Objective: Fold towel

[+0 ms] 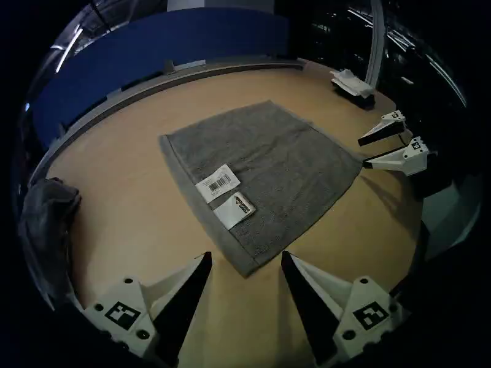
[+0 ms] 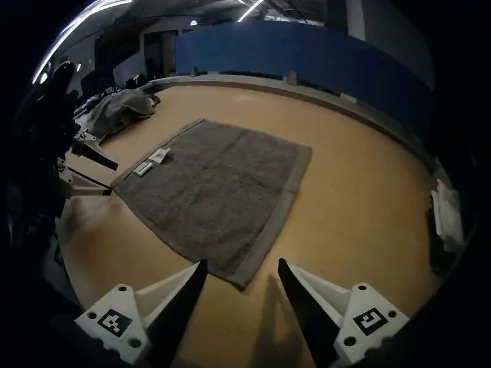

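Note:
A grey towel (image 1: 270, 165) lies flat and unfolded on the wooden table (image 1: 135, 190), with two white tags (image 1: 224, 193) near one edge. My left gripper (image 1: 245, 270) is open just short of the towel's near corner, touching nothing. In the left gripper view the right gripper (image 1: 362, 153) hovers open at the towel's right corner. In the right gripper view the towel (image 2: 215, 184) spreads ahead, and my right gripper (image 2: 240, 276) stands open just before its near corner. The left gripper (image 2: 109, 179) sits open at the towel's left corner there.
A crumpled grey cloth (image 1: 46, 214) is heaped at the table's left edge, also the grey heap (image 2: 119, 110) at the far left. A white object on a dark base (image 1: 353, 86) rests at the far right. A blue partition (image 1: 159, 49) runs behind the table.

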The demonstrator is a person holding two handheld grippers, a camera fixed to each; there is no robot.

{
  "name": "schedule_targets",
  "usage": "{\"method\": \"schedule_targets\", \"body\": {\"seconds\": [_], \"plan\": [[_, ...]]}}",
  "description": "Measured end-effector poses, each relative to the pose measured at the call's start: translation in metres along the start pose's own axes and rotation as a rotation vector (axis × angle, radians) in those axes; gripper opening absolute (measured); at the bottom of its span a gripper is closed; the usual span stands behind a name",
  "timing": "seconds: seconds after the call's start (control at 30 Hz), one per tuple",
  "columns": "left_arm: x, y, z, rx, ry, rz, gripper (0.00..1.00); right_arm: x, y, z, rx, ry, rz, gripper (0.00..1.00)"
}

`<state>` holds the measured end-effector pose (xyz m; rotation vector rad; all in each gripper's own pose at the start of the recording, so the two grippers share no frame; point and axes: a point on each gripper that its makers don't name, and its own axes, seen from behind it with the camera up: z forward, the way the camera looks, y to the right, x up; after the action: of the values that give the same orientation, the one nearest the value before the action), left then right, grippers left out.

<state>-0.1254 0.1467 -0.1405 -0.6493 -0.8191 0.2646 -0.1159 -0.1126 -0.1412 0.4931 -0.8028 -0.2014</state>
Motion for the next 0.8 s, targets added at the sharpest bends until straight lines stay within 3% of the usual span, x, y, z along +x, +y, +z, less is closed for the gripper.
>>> {"method": "schedule_targets", "body": {"seconds": [0.1, 0.3, 0.37, 0.5, 0.63, 0.8], "plan": [[-0.002, 0.003, 0.001, 0.001, -0.009, 0.003, 0.77, -0.004, -0.001, 0.0, 0.006, -0.016, 0.003, 0.79], [-0.007, 0.006, 0.005, 0.006, -0.027, 0.013, 0.63, -0.012, 0.0, -0.001, 0.005, -0.041, -0.009, 0.77], [-0.008, 0.007, 0.006, 0.008, -0.031, 0.014, 0.58, -0.013, 0.0, -0.001, 0.009, -0.05, -0.008, 0.71], [-0.007, 0.007, 0.007, 0.011, -0.032, 0.015, 0.57, -0.015, 0.0, -0.001, 0.009, -0.055, -0.002, 0.69], [-0.008, 0.006, 0.007, 0.015, -0.035, 0.018, 0.53, -0.015, -0.002, 0.0, 0.019, -0.055, 0.001, 0.57], [-0.008, 0.006, 0.007, 0.019, -0.036, 0.022, 0.46, -0.015, -0.002, 0.0, 0.012, -0.057, 0.002, 0.55]]}}
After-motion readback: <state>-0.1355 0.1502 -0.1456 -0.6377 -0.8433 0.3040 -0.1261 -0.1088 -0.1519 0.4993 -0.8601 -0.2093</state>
